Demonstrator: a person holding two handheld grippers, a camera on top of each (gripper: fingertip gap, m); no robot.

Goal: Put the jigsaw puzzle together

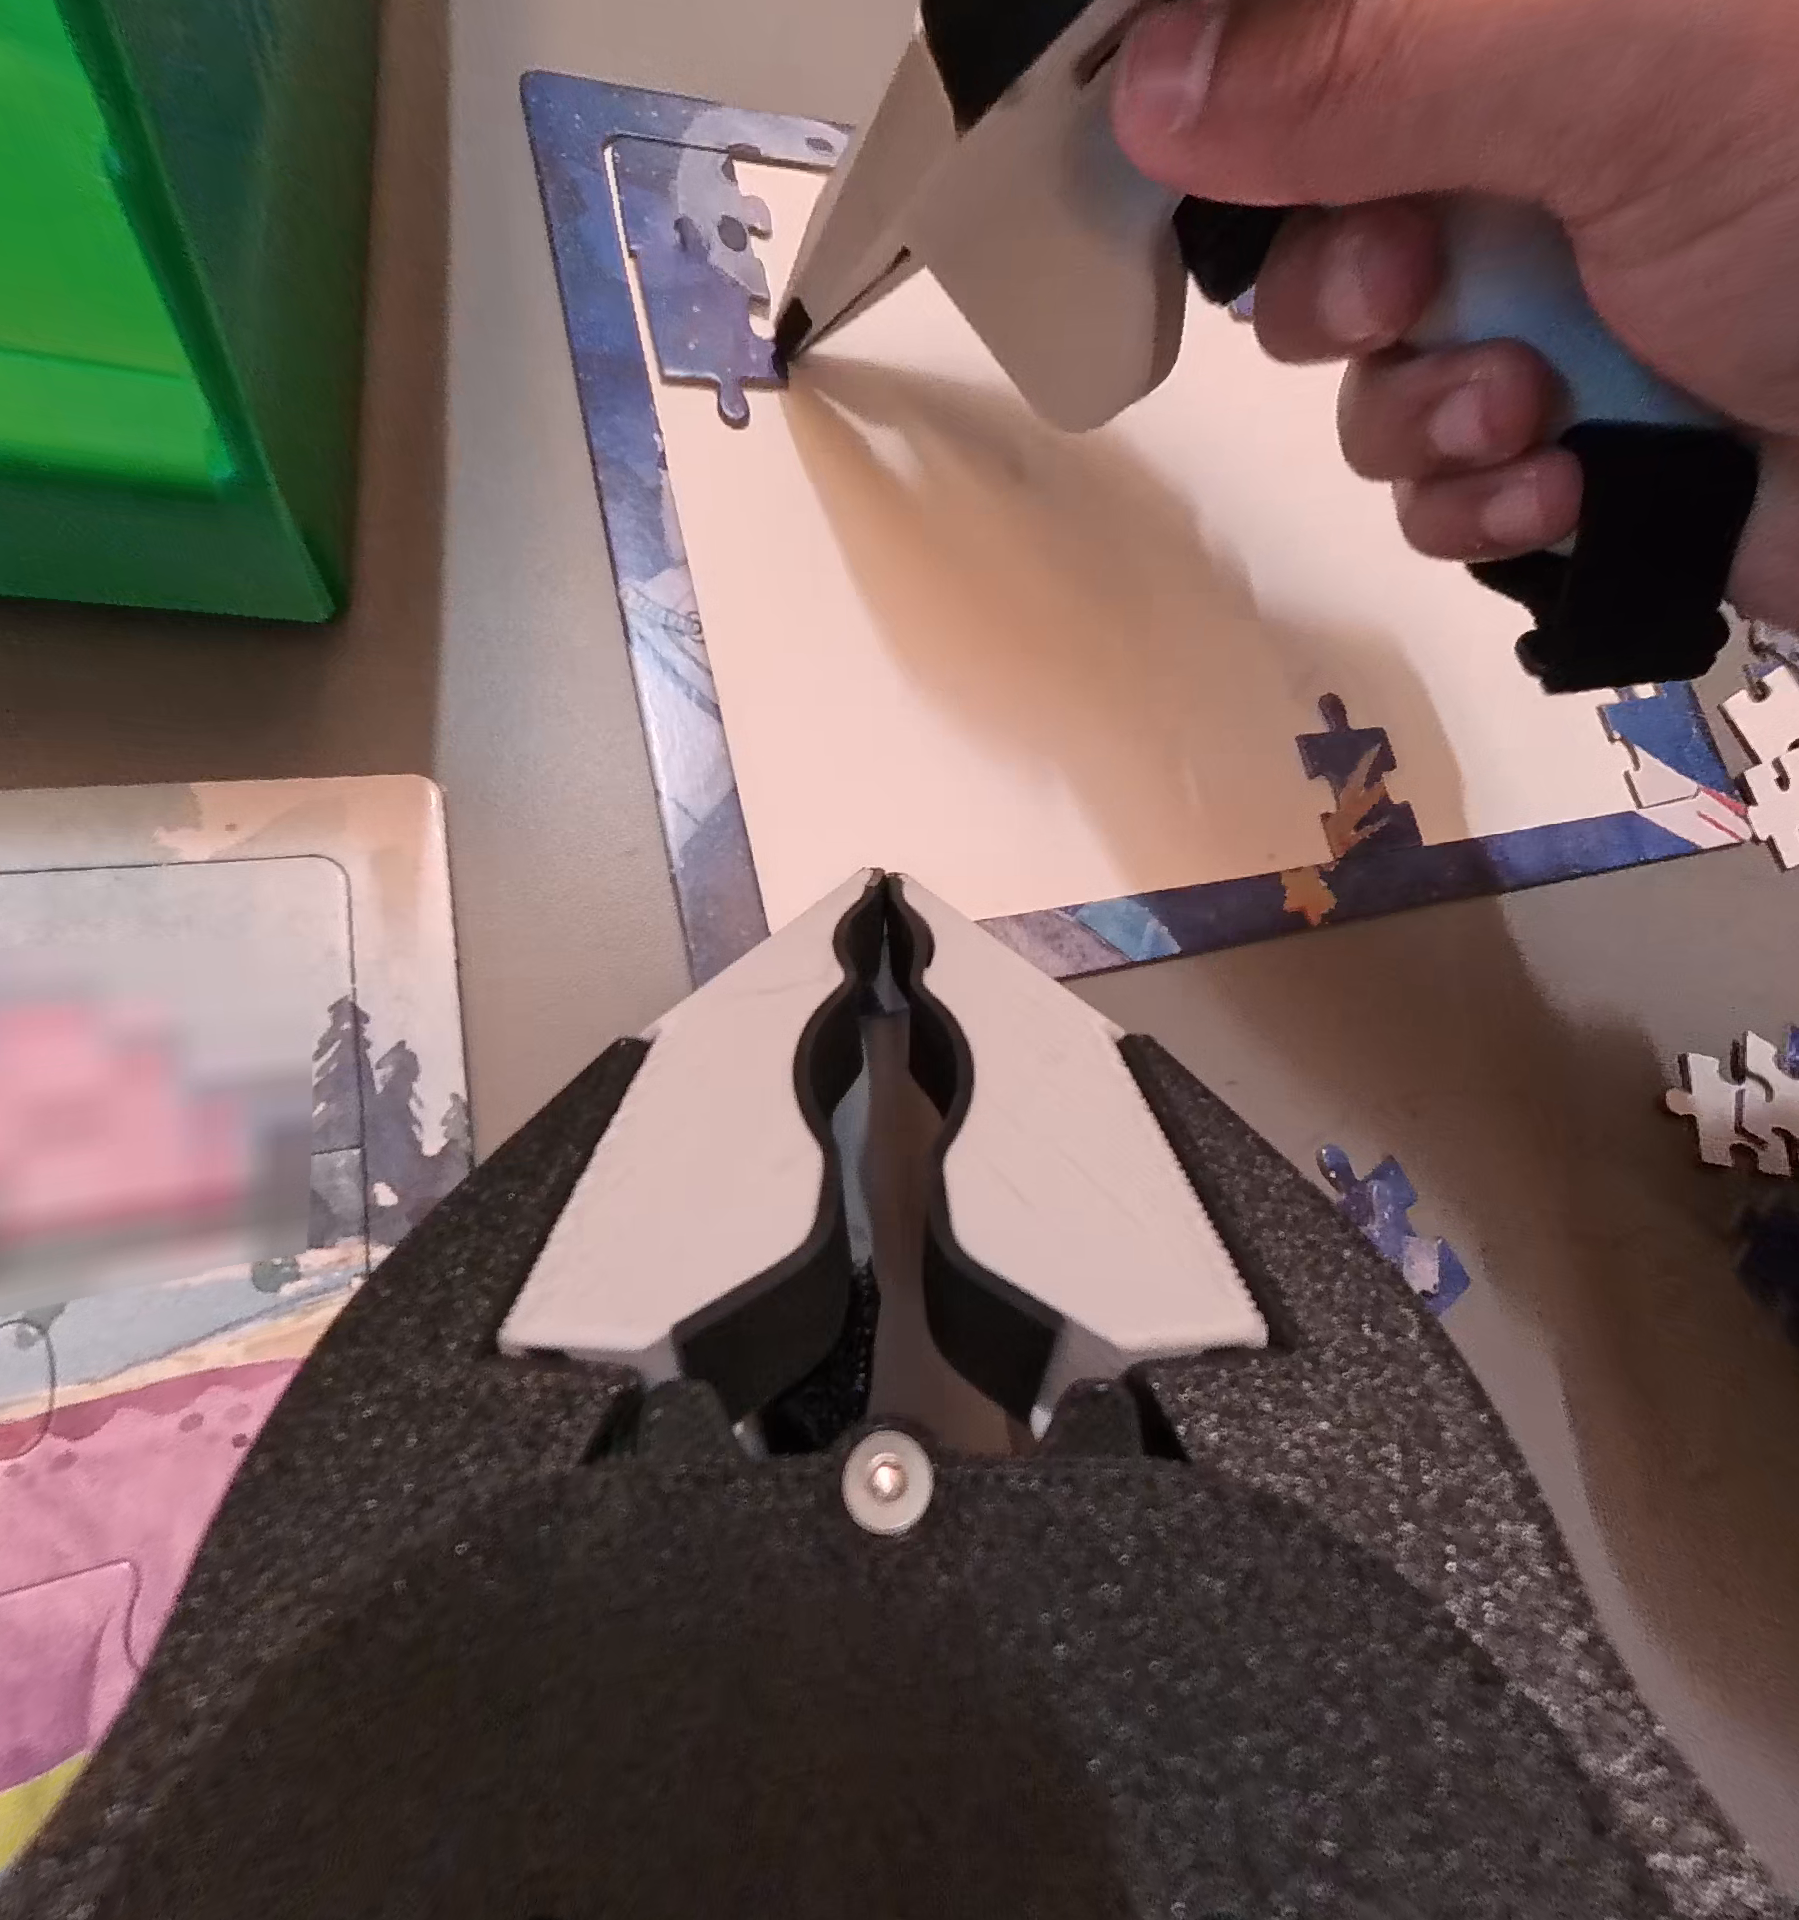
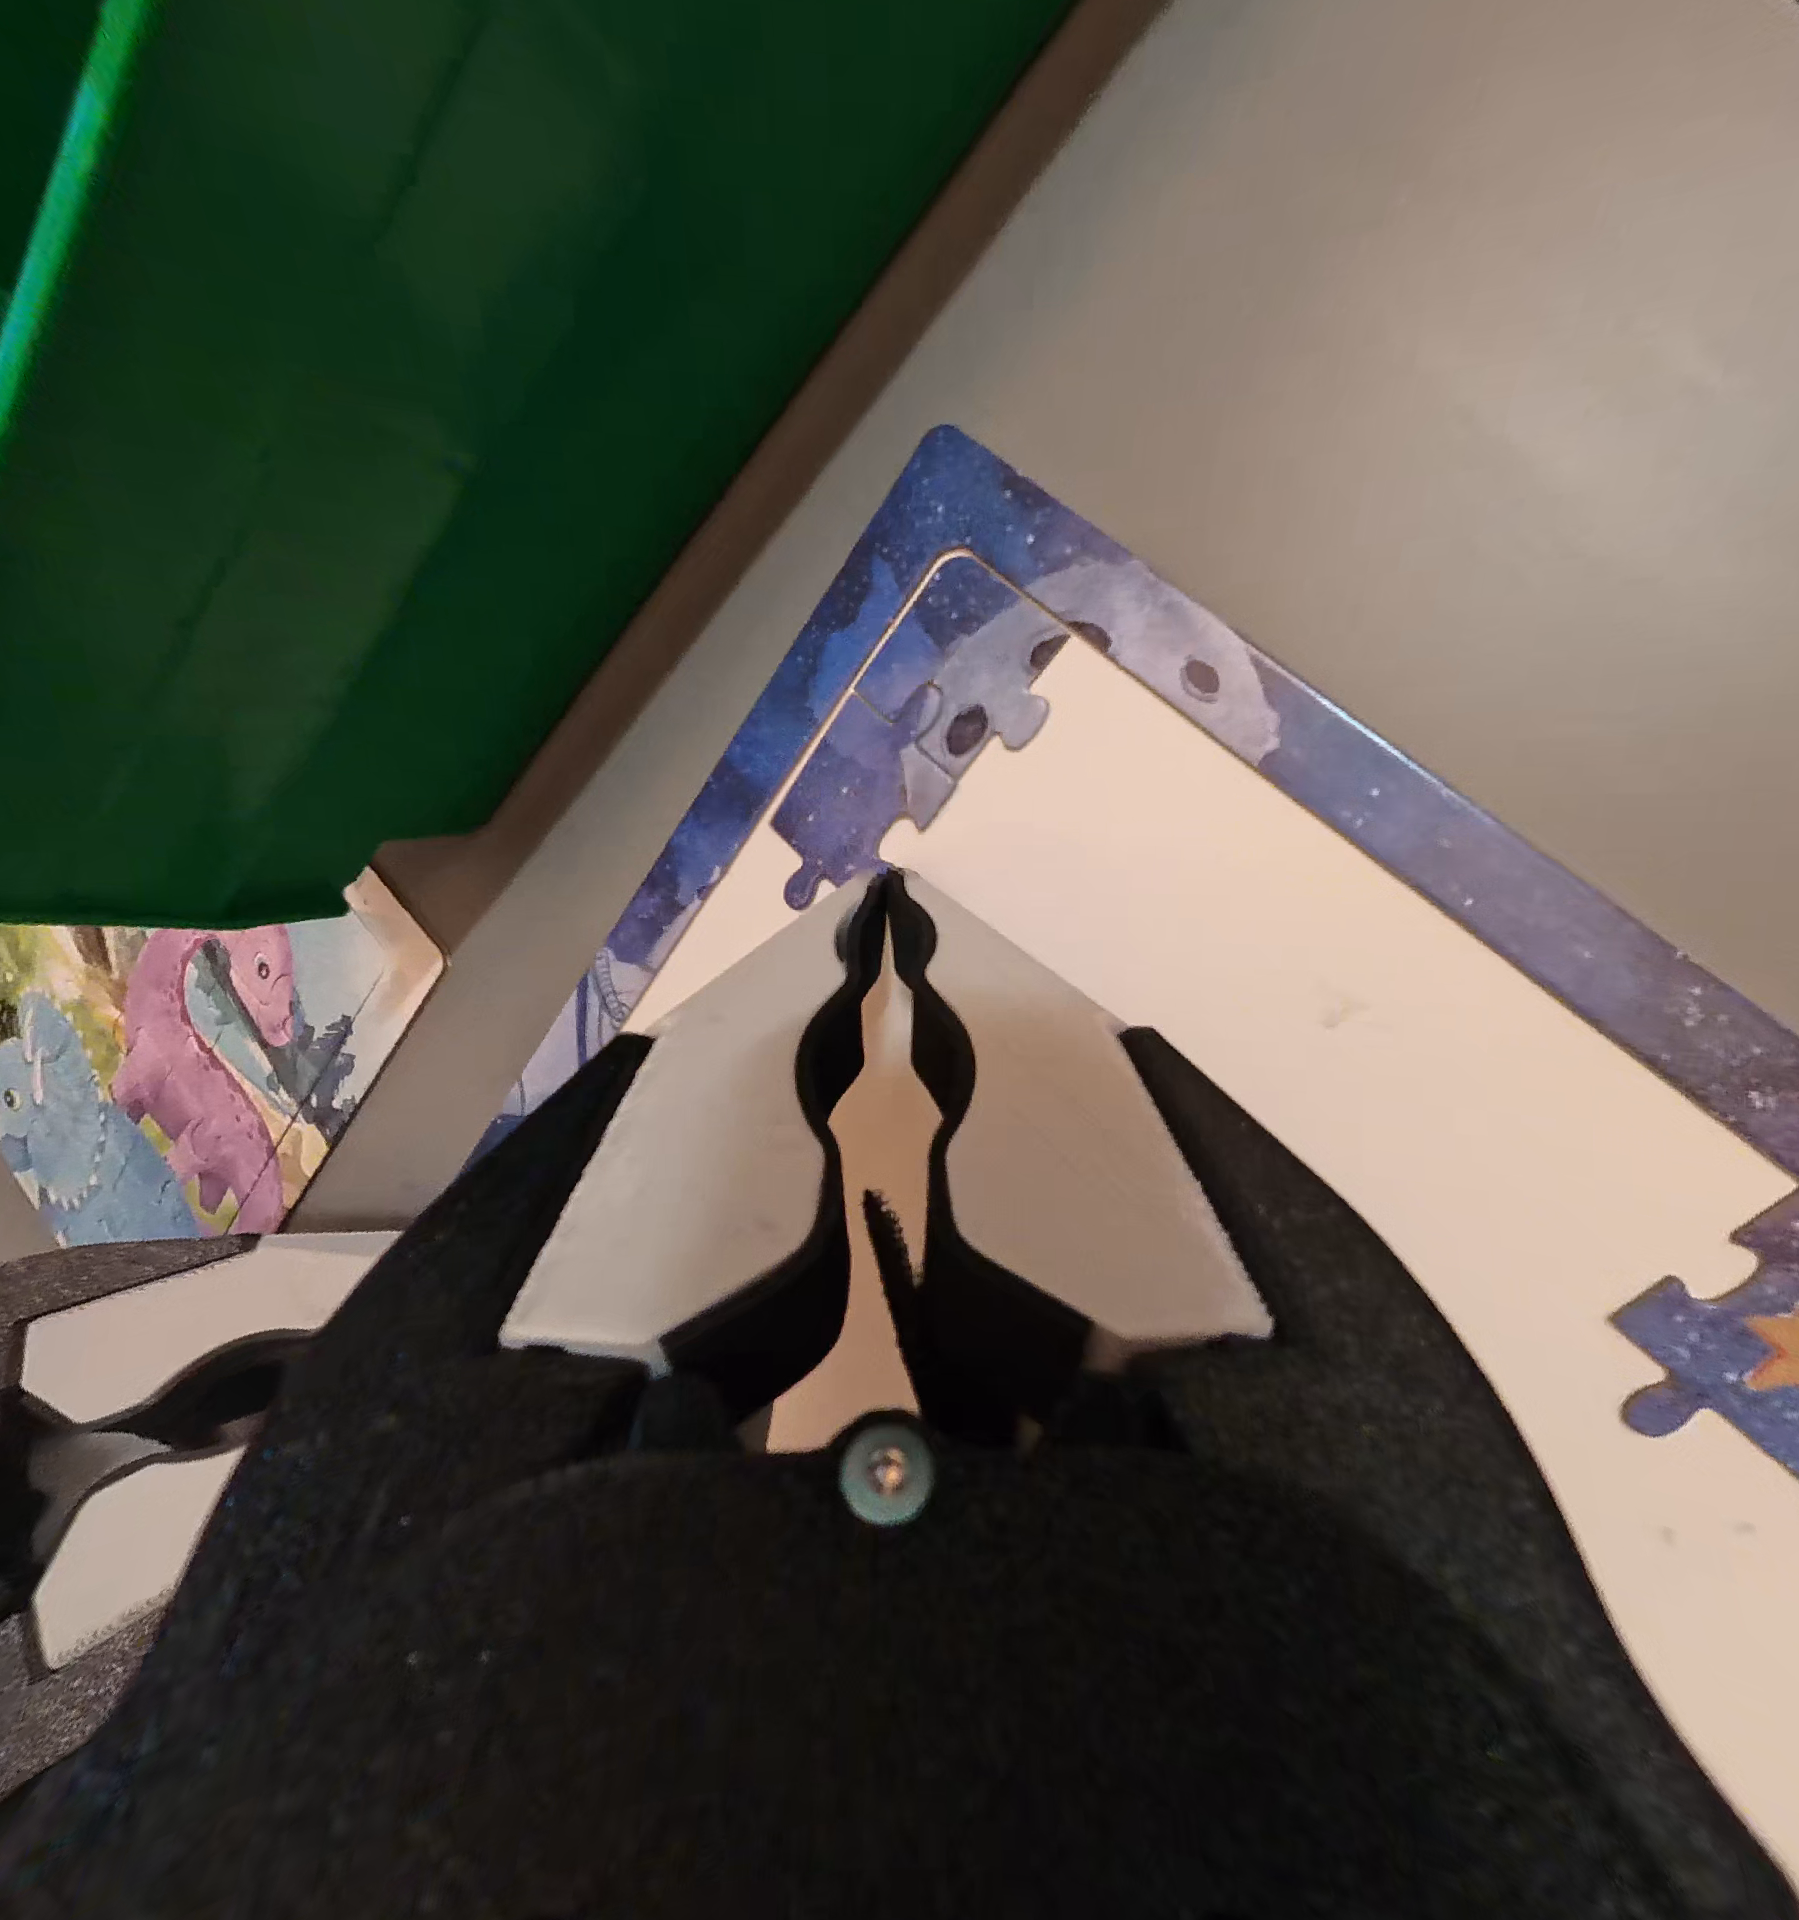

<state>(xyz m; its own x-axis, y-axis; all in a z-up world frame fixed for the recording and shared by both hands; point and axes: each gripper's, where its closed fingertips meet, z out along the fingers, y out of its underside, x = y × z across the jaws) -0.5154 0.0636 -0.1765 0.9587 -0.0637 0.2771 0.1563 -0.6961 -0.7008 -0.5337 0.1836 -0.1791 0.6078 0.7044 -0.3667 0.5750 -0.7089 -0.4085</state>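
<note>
The blue starry puzzle frame (image 1: 713, 790) lies on the table with a cream inner board (image 1: 1030, 623). Two joined blue pieces (image 1: 713, 281) sit in its far left corner. My right gripper (image 2: 890, 881) is shut, with nothing between its pads, and its tips rest at the near corner of the lower of these pieces (image 2: 853, 805). It also shows in the left wrist view (image 1: 786, 338), held by a hand. My left gripper (image 1: 879, 883) is shut with nothing in it, above the frame's near left corner. A piece with an orange star (image 1: 1357, 779) sits at the frame's near edge.
A green bin (image 1: 95, 312) stands at the far left. A finished dinosaur puzzle (image 1: 147, 1039) lies left of the frame. Loose pieces lie at the right, some face down (image 1: 1788, 769), (image 1: 1768, 1101), and one blue piece face up (image 1: 1394, 1216). Tip to tip, the grippers are about 12 cm apart.
</note>
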